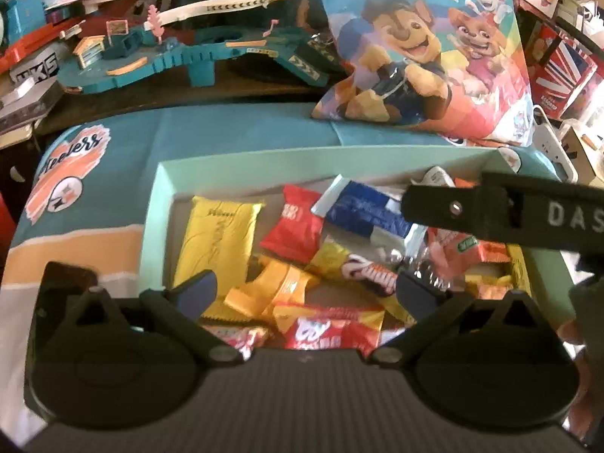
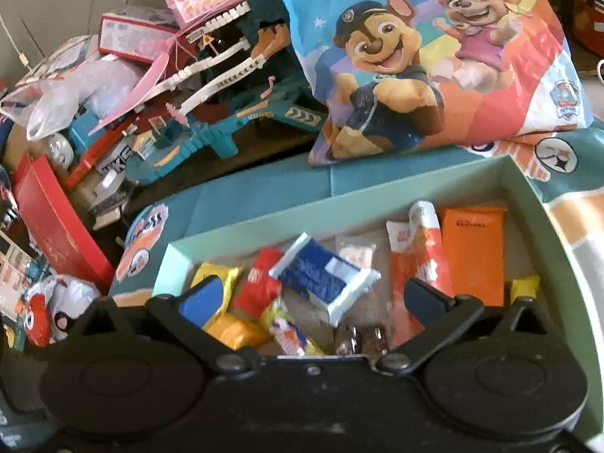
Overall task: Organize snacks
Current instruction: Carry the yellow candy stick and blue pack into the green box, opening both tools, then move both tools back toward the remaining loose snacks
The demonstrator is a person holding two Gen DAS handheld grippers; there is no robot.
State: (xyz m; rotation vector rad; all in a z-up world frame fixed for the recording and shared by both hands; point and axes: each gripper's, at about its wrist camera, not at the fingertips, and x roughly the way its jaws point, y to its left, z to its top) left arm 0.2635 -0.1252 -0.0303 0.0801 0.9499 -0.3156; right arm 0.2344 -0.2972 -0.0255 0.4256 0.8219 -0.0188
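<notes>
While both tongs, left (image 1: pixel 305 287) and right (image 2: pixel 317 298), hang spread and empty over the box (image 1: pixel 166 188), pinch one wrapper singly, mid-frame.

My right gripper (image 2: pixel 315 298) hangs over the pale green box (image 2: pixel 540 204), jaws spread wide, nothing between them. Below me lies a blue-and-white packet (image 2: pixel 321 275), tilted, with a red packet (image 2: pixel 258 283) just beside it and a yellow one (image 2: pixel 230 275) partly behind my blue pad (image 2: pixel 202 300). An orange packet (image 2: pixel 473 253) lies near the far corner. Behind the box leans a big cartoon-dog bag (image 2: pixel 426 64).
</notes>
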